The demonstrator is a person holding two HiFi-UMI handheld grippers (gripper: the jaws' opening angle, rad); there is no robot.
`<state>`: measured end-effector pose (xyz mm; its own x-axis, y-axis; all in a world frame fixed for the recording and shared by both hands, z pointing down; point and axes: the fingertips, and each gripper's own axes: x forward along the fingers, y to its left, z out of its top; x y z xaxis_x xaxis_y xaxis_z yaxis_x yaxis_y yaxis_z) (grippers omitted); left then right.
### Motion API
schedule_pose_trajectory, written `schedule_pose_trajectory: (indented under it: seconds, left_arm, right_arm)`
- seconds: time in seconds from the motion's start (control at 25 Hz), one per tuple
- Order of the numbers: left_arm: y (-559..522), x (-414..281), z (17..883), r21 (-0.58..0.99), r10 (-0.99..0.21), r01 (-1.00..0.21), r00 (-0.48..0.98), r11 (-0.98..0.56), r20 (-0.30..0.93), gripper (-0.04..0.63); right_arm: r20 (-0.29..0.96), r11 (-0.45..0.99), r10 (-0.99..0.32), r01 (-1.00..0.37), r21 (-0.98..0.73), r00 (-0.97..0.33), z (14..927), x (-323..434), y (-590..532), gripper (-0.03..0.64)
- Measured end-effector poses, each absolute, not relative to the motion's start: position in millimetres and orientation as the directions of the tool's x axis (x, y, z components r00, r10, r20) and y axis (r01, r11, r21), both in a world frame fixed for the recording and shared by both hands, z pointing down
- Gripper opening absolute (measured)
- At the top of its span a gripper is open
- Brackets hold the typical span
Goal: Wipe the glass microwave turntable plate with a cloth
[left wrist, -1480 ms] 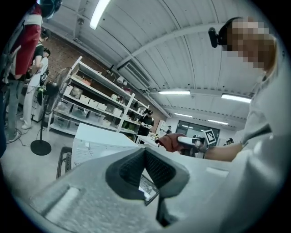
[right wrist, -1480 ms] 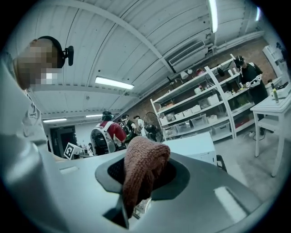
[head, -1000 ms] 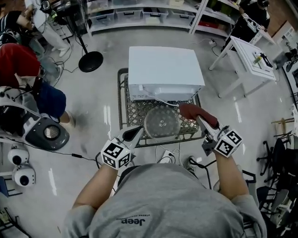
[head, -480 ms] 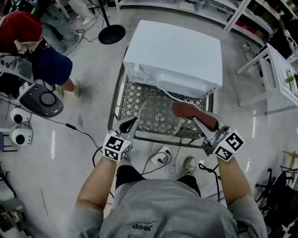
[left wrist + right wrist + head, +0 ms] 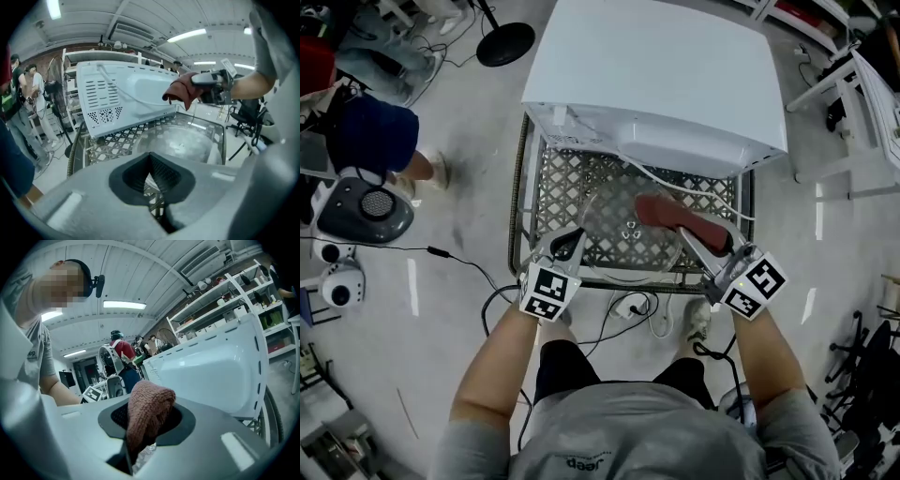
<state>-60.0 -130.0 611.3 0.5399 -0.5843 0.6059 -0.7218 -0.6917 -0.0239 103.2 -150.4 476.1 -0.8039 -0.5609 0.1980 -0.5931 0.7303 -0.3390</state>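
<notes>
since a second ago the head view has been closing in on the table, and the cloth (image 5: 661,211) has been travelling from beside the glass plate (image 5: 614,246) to over its 2 o'clock part.

the plate is lying flat on the mesh table (image 5: 523,202), just at 6 o'clock of the microwave (image 5: 656,75). the right gripper (image 5: 701,240) is clamping the cloth, with its loose end reaching forward. the left gripper (image 5: 569,244) is sitting at the plate's 8 o'clock rim with its jaws pressed together and nothing showing between them.

the likely trouble: nothing is pinning the plate, so a sideways stroke would probably be pushing it across the open mesh, towards the table's 6 o'clock edge or into the microwave. a white cable (image 5: 675,183) is trailing past the plate's 12 o'clock side, where the cloth could be snagging. smooth glass on metal mesh will probably be sliding readily.

the left gripper view is showing the cloth (image 5: 183,91) hanging clear above the plate (image 5: 180,140), which the head view is leaving uncertain. the right gripper view is showing how the knit cloth (image 5: 147,411) is filling the jaws, but no plate at all.
</notes>
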Motion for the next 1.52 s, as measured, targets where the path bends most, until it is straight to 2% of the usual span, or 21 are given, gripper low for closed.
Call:
schedule_pose_trajectory:
  seconds: [0.52,0.8,1.0,1.16,1.36,1.52]
  left_arm:
    - [-129.7,-62.1,663.2,-0.066,-0.543,-0.702,0.484,-0.709,0.686,-0.002]
    - [-128.2,-62.2,666.0,-0.137,-0.568,-0.685,0.457,-0.716,0.684,-0.002]
    - [-129.2,-62.4,665.2,-0.096,-0.558,-0.692,0.482,-0.715,0.676,-0.002]
    - [-129.8,-62.1,665.2,-0.083,-0.555,-0.695,0.491,-0.714,0.672,-0.002]
    - [-129.3,-64.9,664.2,-0.054,-0.551,-0.706,0.500,-0.706,0.668,-0.002]
    - [-129.6,-64.5,663.2,-0.046,-0.552,-0.709,0.505,-0.703,0.663,-0.002]
  right_arm:
    - [0.238,0.747,-0.523,-0.575,-0.334,-0.818,528.6,75.1,-167.2,0.103]
    - [0.305,0.752,-0.516,-0.594,-0.285,-0.800,548.3,62.5,-176.5,0.103]
    - [0.357,0.780,-0.509,-0.595,-0.193,-0.783,566.7,29.9,-185.2,0.103]
    - [0.418,0.820,-0.504,-0.570,-0.044,-0.756,582.9,-8.3,-194.8,0.103]
    - [0.570,0.833,-0.526,-0.519,0.193,-0.632,625.1,-31.1,-211.9,0.102]
    - [0.635,0.832,-0.527,-0.496,0.249,-0.566,641.7,-25.9,-214.1,0.101]
